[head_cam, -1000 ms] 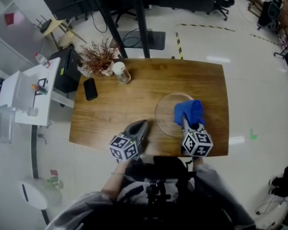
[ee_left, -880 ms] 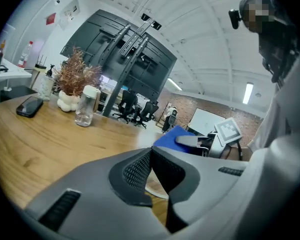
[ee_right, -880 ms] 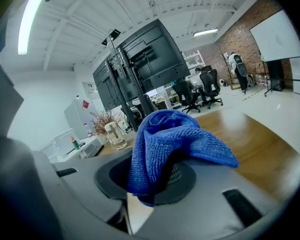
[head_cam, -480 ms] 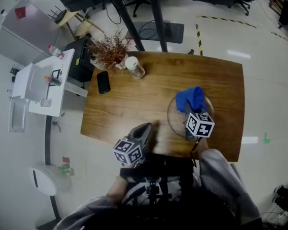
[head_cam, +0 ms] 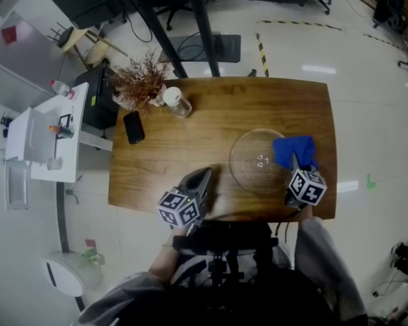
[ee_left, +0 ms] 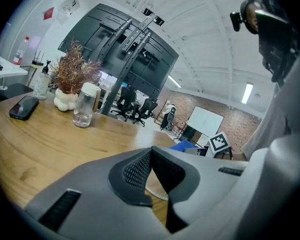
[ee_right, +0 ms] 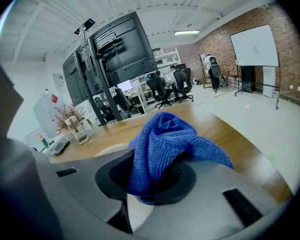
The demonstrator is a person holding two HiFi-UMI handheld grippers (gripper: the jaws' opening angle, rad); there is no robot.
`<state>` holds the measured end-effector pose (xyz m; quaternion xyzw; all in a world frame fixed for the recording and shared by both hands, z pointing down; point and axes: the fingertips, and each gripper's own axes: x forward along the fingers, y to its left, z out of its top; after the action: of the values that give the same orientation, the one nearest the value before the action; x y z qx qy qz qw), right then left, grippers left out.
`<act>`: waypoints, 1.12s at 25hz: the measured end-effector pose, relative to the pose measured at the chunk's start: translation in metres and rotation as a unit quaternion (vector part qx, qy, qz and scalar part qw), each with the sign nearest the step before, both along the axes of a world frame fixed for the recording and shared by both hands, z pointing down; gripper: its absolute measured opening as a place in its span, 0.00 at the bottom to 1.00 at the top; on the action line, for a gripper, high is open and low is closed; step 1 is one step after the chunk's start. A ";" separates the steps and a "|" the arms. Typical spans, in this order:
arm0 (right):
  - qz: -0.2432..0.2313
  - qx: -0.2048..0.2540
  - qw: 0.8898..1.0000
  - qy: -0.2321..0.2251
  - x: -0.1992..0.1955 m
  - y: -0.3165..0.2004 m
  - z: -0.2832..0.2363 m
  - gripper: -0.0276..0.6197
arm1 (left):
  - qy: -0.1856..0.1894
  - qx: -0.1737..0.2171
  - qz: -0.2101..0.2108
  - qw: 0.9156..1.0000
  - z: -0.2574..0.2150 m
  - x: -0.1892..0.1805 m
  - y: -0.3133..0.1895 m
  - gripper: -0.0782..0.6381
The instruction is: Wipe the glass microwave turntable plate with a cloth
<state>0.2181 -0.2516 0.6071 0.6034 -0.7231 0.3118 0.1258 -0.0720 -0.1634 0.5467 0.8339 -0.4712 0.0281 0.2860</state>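
Holding the cloth: the right gripper (head_cam: pixel 296 165), its jaws pressed onto a bunched fold of the blue cloth (head_cam: pixel 294 151), which bulges up and out between them.
Cloth position: over the right rim of the plate, with part of it spread past the rim above the table; whether it presses on the glass cannot be told.
Plate: a round clear glass plate (head_cam: pixel 248 161) lying flat on the right half of the table, near the front edge; two small pale marks show near its middle, and the wood grain shows through the rest.
Left gripper: the left gripper (head_cam: pixel 201 177) is at the front edge of the table, left of the plate and apart from it; its jaws are pressed together with nothing between them.
Table: a wooden table (head_cam: pixel 190 141) with rounded corners.
Jar: a clear glass jar (head_cam: pixel 175 103) with a white lid stands upright at the back left of the table; its contents cannot be told.
Vase: a pale vase (head_cam: pixel 126 101) just left of the jar holds a bunch of dried brown twigs (head_cam: pixel 141 79).
Phone: a dark phone (head_cam: pixel 131 126) lies flat in front of the vase, well apart from the plate.
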 end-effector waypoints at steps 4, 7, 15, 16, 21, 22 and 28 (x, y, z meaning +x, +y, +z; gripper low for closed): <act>0.006 -0.001 1.000 0.029 0.015 0.009 -0.001 0.16 | 0.001 0.002 0.017 1.000 0.001 -0.002 -0.005 0.11; 0.005 0.015 1.000 0.001 -0.009 0.008 -0.018 0.16 | 0.002 0.004 0.024 1.000 0.001 -0.007 -0.009 0.11; -0.110 0.028 0.989 -0.090 -0.162 0.006 -0.042 0.16 | 0.004 0.018 0.026 0.999 -0.009 -0.022 -0.023 0.11; -0.130 0.021 0.988 -0.084 -0.178 0.008 -0.037 0.16 | 0.004 0.019 0.027 0.999 -0.010 -0.023 -0.024 0.11; -0.144 -0.012 0.988 -0.058 -0.198 0.013 -0.011 0.16 | 0.006 0.018 0.032 0.999 -0.008 -0.028 -0.026 0.11; -0.132 -0.017 0.989 -0.058 -0.191 0.014 -0.006 0.16 | 0.007 0.018 0.032 0.999 -0.007 -0.029 -0.027 0.11; -0.067 -0.037 0.996 -0.037 -0.121 0.026 0.011 0.16 | 0.018 0.013 0.045 0.999 -0.003 -0.020 -0.032 0.11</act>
<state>0.0975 -0.2260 0.6177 0.5363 -0.7543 0.3512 0.1414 -0.0916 -0.1951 0.5434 0.8586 -0.4280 0.0199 0.2815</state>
